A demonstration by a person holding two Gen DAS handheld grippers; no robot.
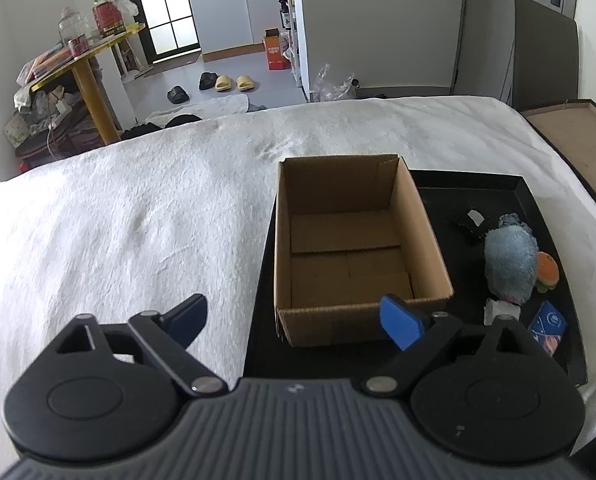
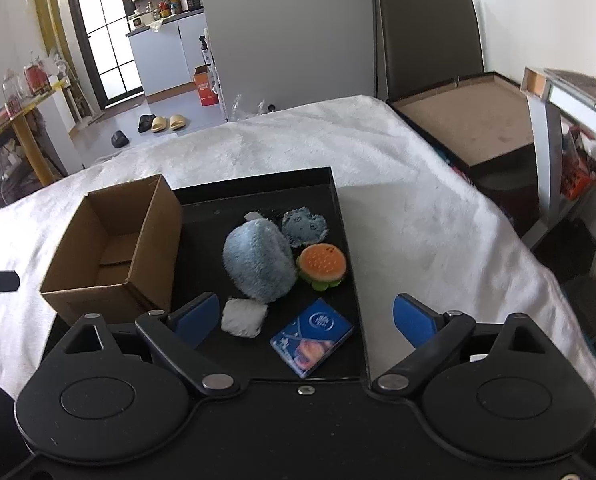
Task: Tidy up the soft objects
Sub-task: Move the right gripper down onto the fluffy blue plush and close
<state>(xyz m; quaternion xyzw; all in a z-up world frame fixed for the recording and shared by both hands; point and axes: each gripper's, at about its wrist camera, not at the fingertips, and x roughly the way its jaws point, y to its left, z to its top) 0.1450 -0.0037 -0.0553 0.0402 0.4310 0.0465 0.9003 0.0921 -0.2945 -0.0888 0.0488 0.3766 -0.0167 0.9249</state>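
Observation:
An empty open cardboard box (image 1: pixel 350 252) (image 2: pixel 114 244) stands on the left part of a black tray (image 1: pixel 474 184) (image 2: pixel 258 184) on a white blanket. Right of the box lie a blue-grey plush toy (image 2: pixel 258 260) (image 1: pixel 510 264), a small round grey plush piece (image 2: pixel 304 226), a plush hamburger (image 2: pixel 322 266) (image 1: pixel 548 274), a small white fluffy pad (image 2: pixel 244 317) (image 1: pixel 500 310) and a blue packet (image 2: pixel 312 336) (image 1: pixel 548 326). My left gripper (image 1: pixel 298 322) is open and empty before the box's near wall. My right gripper (image 2: pixel 306 318) is open and empty above the tray's near edge, with pad and packet between its fingers.
The white blanket (image 1: pixel 138 216) covers the bed around the tray. A shallow brown-lined tray (image 2: pixel 466 124) sits off the bed's far right, with a dark panel (image 2: pixel 430 36) behind. A yellow side table (image 1: pixel 78 64) with clutter stands far left. A small black object (image 1: pixel 468 228) lies on the tray.

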